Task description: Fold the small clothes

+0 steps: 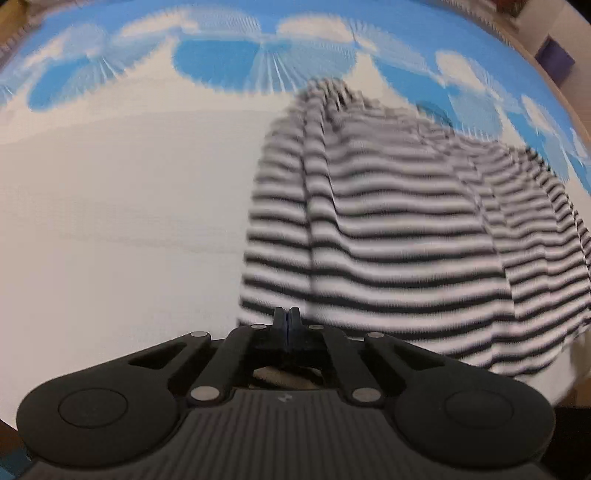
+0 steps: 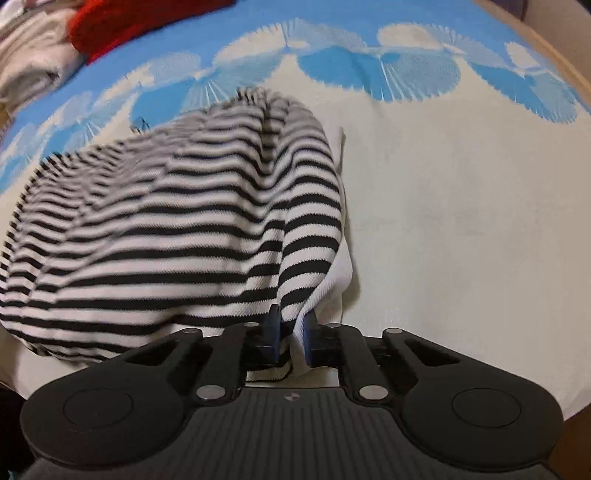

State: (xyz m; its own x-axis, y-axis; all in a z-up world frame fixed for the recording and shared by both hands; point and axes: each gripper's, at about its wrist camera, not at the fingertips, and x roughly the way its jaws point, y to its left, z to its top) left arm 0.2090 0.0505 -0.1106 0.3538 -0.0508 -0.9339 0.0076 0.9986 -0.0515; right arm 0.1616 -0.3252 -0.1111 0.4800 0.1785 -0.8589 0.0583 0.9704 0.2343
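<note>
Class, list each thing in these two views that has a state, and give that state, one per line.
striped garment: rumpled, unfolded, corner pinched
left hand-held gripper: shut at the garment's edge
right hand-held gripper: shut on garment
red cloth: heaped, far corner

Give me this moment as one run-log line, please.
step: gripping hem | left gripper: shut at edge of striped shirt, hold unclear | right gripper: shut on striped shirt | surface: blue-and-white cloth

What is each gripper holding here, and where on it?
Right gripper pinches the striped shirt by its near edge. Left gripper is shut at the shirt's edge; a hold cannot be told.
</note>
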